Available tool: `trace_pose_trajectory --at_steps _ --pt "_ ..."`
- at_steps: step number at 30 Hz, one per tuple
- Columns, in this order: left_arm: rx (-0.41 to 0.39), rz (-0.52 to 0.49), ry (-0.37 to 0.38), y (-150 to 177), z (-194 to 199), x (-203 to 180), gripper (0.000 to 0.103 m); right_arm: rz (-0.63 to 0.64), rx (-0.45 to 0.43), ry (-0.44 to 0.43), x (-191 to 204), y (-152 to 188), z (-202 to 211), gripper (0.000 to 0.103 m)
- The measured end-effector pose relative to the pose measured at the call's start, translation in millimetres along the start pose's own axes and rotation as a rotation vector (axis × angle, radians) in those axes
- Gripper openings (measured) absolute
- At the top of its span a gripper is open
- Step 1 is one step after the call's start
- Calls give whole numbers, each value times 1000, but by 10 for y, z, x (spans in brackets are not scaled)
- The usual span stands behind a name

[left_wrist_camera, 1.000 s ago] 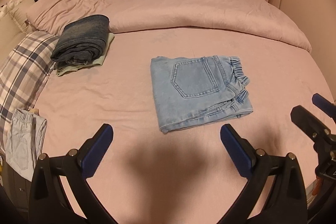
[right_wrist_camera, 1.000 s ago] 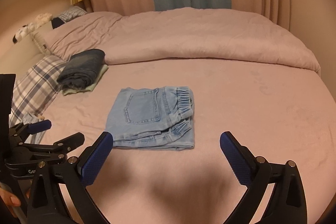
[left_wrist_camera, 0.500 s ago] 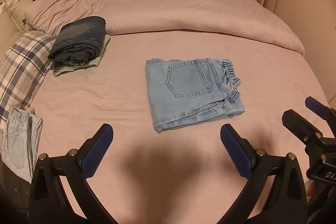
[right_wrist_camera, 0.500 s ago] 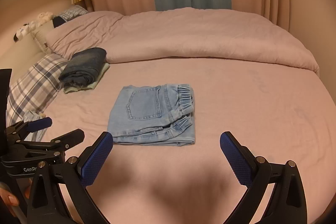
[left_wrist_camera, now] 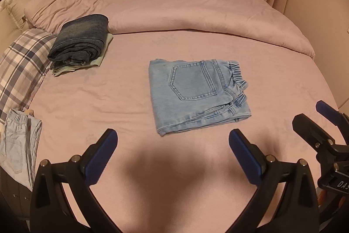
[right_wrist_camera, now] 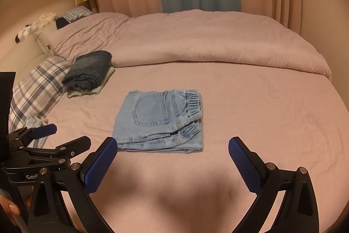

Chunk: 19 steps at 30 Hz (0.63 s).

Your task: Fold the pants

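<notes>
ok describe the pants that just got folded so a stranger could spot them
On the pink bed, look mid-sheet, just ahead of both open grippers. The light blue jeans lie there folded square, back pocket up, elastic waistband right; the dark denim stack sits by the pillows.

Bare pink sheet (left_wrist_camera: 196, 167) lies between both spread-jawed grippers and the folded light jeans (left_wrist_camera: 196, 95). Dark folded stack (left_wrist_camera: 80, 43) and plaid pillow (left_wrist_camera: 19, 67) obstruct the left; rolled duvet (left_wrist_camera: 196, 12) bounds the far side.

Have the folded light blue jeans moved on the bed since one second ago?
No. The light blue jeans keep the same place relative to the dark jeans stack and the duvet edge; only the cameras shifted slightly.
</notes>
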<state>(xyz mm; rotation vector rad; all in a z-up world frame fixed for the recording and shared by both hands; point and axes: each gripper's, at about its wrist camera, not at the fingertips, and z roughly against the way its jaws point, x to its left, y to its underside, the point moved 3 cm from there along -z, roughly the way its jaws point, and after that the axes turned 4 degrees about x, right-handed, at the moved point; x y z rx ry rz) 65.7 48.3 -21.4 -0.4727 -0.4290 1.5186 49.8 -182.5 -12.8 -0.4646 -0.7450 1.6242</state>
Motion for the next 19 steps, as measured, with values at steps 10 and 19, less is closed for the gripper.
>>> trace_pose_trajectory --at_steps 10,19 --pt "0 -1 16 -15 -4 -16 102 2 2 2 -2 -7 5 101" --pt "8 -7 5 -39 -53 -23 102 0 3 5 -12 -19 3 101"
